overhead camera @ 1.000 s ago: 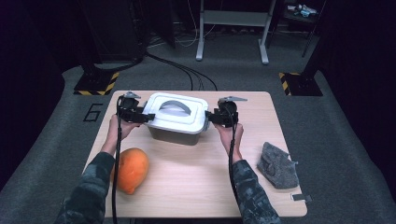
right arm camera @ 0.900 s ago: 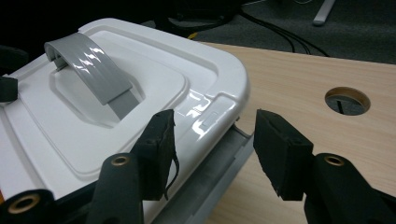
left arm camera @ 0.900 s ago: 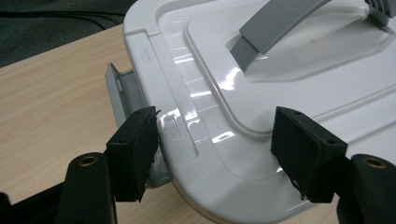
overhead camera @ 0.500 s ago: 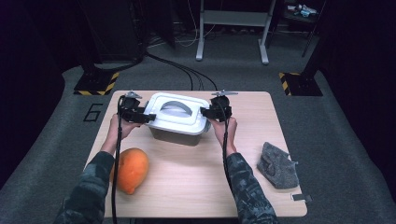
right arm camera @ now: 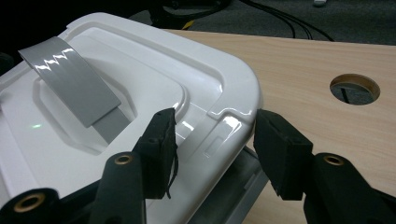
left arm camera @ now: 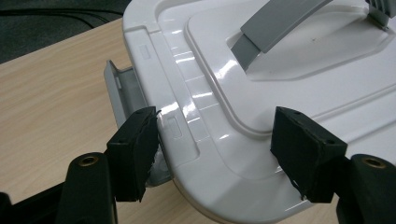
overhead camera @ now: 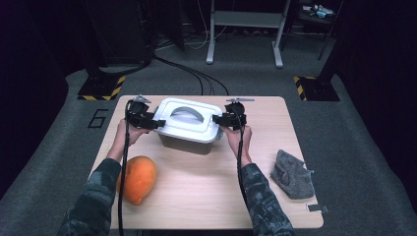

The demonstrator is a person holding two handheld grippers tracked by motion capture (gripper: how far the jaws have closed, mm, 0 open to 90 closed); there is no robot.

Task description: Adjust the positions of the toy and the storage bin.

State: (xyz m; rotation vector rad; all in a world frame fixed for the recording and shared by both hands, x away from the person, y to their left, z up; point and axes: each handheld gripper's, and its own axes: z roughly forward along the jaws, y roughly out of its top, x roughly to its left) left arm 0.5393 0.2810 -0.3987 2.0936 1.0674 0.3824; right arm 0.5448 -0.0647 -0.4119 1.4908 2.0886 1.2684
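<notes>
Box (overhead camera: 187,125) behind fruit (overhead camera: 137,178), left of cloth (overhead camera: 293,173)

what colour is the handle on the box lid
Grey, on a white lid. The handle shows best in the right gripper view.

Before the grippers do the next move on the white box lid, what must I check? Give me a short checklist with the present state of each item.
1. Left gripper at the lid's left edge, jaws astride the rim: ok.
2. Right gripper at the lid's right edge, jaws astride the rim: ok.
3. Pads pressing on the lid: cannot tell.
4. Grey side latch swung outward on the left side: ok.
5. Lid sits level on the box: ok.
6. Orange fruit and grey cloth lie apart from the box: ok.
</notes>
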